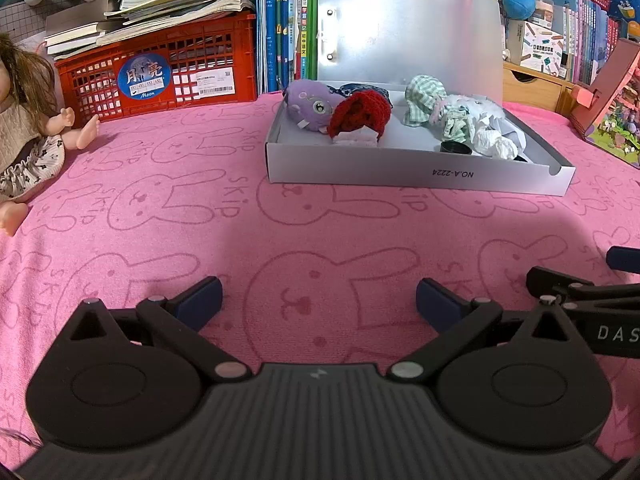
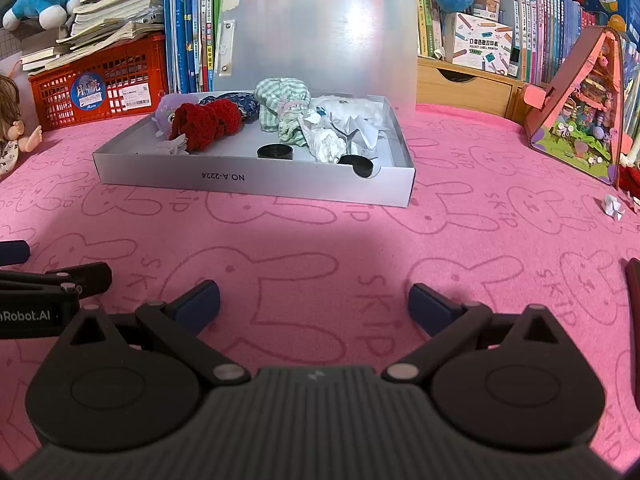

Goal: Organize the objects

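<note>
A grey box (image 1: 400, 170) (image 2: 256, 180) with its translucent lid raised stands on the pink rabbit-print cloth. In it lie a purple plush (image 1: 310, 104), a red knitted piece (image 1: 360, 114) (image 2: 204, 122), green checked cloth (image 1: 424, 98) (image 2: 280, 98), crumpled white paper (image 1: 494, 142) (image 2: 326, 142) and two black caps (image 2: 275, 151). My left gripper (image 1: 319, 300) is open and empty above the cloth, well in front of the box. My right gripper (image 2: 314, 298) is open and empty too, beside the left one.
A doll (image 1: 24, 120) sits at the far left. A red crate (image 1: 160, 68) with stacked books and a bookshelf stand behind. A pink toy house (image 2: 580, 108) and a small folded paper (image 2: 614, 206) lie at the right.
</note>
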